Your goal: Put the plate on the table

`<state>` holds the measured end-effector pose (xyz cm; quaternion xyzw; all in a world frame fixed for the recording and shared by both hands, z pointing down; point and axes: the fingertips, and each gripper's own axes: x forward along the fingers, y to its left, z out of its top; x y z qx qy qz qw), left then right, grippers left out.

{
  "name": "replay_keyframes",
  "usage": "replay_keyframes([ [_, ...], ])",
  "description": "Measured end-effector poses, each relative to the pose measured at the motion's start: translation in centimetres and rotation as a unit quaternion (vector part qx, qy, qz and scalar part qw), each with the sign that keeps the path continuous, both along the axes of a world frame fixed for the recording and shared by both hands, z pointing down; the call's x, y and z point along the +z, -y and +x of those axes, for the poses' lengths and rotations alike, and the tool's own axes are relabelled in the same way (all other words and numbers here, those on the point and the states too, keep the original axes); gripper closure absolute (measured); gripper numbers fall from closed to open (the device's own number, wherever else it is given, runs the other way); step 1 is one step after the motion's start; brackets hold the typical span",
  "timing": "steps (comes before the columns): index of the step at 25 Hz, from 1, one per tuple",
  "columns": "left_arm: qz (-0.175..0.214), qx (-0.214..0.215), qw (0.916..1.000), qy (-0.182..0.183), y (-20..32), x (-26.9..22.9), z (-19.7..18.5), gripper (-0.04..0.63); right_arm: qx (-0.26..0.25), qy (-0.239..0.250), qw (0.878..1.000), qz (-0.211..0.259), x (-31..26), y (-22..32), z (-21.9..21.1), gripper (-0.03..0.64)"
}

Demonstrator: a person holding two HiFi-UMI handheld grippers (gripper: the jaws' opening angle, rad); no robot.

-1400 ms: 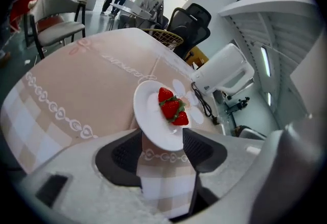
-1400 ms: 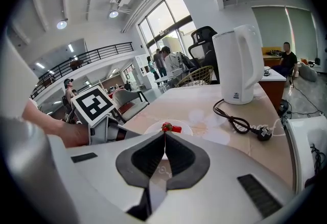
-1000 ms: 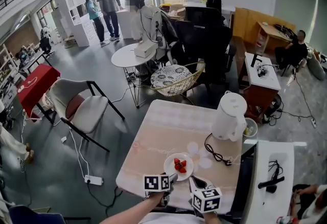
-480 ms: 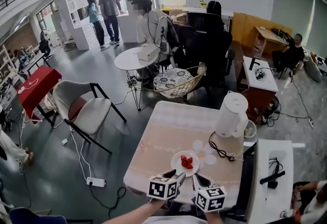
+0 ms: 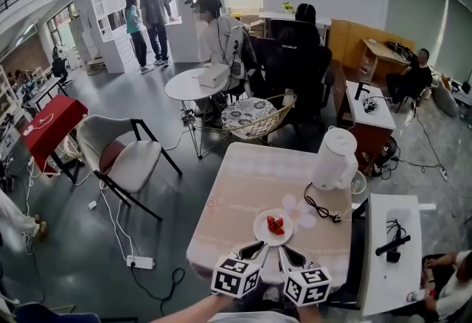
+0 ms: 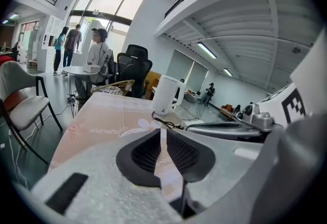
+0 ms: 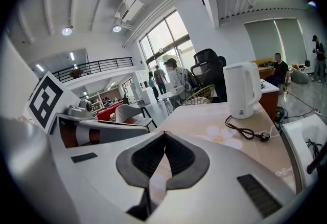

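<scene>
A small white plate [image 5: 273, 226] with red strawberries lies on the pale pink table [image 5: 236, 189], near its front edge. Both grippers hover side by side just in front of the plate, clear of it, pointing toward it. My left gripper [image 5: 258, 245] [image 6: 163, 130] has just been closing its jaws; only a narrow slit remains between its pads, with nothing in it. My right gripper [image 5: 284, 249] [image 7: 164, 133] is shut, its tips touching and empty. The plate itself is hidden in both gripper views.
A white electric kettle [image 5: 333, 159] [image 6: 166, 94] [image 7: 244, 90] stands at the table's far right, its black cord [image 5: 321, 209] trailing toward the plate. A white side table [image 5: 391, 255] is at the right, a chair [image 5: 122, 159] at the left, and several people stand or sit beyond.
Both grippers have drawn back from the plate and risen. The left one's jaws, earlier at the plate's near rim, have let go and closed to a slit. The plate stays on the table.
</scene>
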<state>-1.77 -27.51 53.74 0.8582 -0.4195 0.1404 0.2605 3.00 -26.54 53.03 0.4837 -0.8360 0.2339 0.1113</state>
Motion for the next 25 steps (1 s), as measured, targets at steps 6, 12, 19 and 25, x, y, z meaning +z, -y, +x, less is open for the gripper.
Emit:
replay_keyframes([
  [6,0.032,0.013,0.9994,-0.006,-2.2,-2.0,-0.8,0.575,-0.006,-0.014,1.000,0.020,-1.7,-2.1,-1.5,0.612],
  [12,0.040,0.018,0.9990,0.002,-4.5,-2.4,-2.0,0.589,-0.005,-0.029,0.999,0.031,-2.5,-4.5,-2.7,0.614],
  [19,0.048,0.028,0.9984,-0.003,-6.8,-3.2,-2.5,0.589,0.003,-0.033,0.999,0.036,-3.0,-6.8,-3.6,0.613],
  [25,0.043,0.028,0.9986,-0.012,-8.0,-3.0,-2.4,0.589,0.005,-0.037,0.999,0.037,-2.8,-8.2,-3.5,0.614],
])
